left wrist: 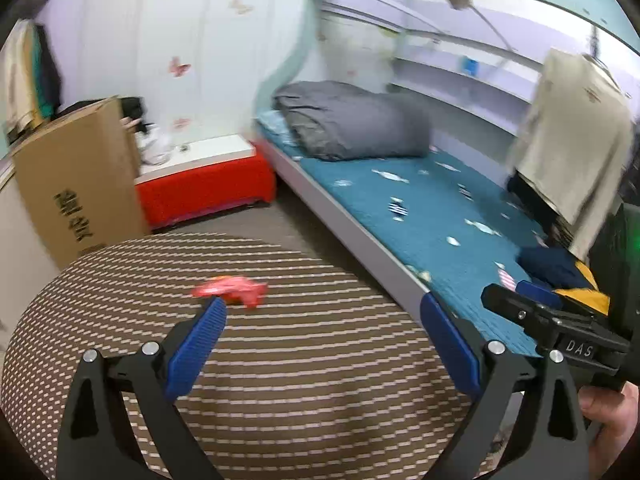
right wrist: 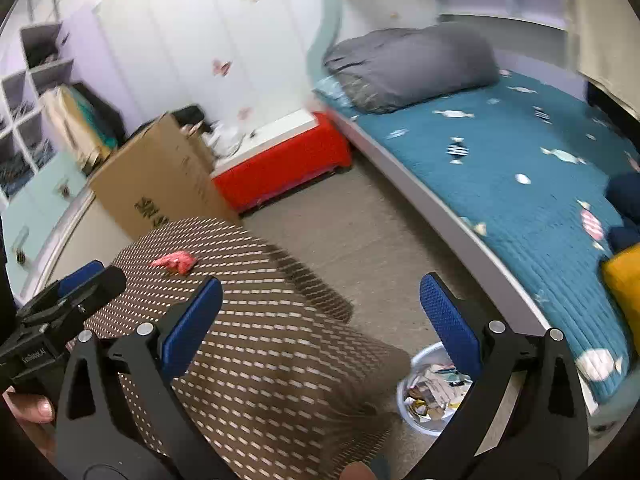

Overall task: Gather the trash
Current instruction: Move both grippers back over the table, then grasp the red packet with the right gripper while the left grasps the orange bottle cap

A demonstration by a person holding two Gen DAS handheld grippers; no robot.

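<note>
A crumpled red wrapper point(left wrist: 231, 290) lies on a brown striped seat point(left wrist: 280, 380). My left gripper point(left wrist: 322, 312) is open and empty above the seat, its left fingertip just short of the wrapper. The right wrist view shows the wrapper point(right wrist: 175, 262) at the far side of the same seat point(right wrist: 260, 340). My right gripper point(right wrist: 320, 296) is open and empty, above the seat's right edge and the floor. A pale trash bin point(right wrist: 430, 390) with paper scraps stands on the floor below its right finger. The other gripper shows at the edge of each view.
A bed with a teal quilt point(left wrist: 420, 220) and a grey folded duvet point(left wrist: 352, 124) runs along the right. A red and white bench point(left wrist: 208, 184) and a cardboard box point(left wrist: 76, 176) stand beyond the seat. A beige garment point(left wrist: 572, 140) hangs over the bed.
</note>
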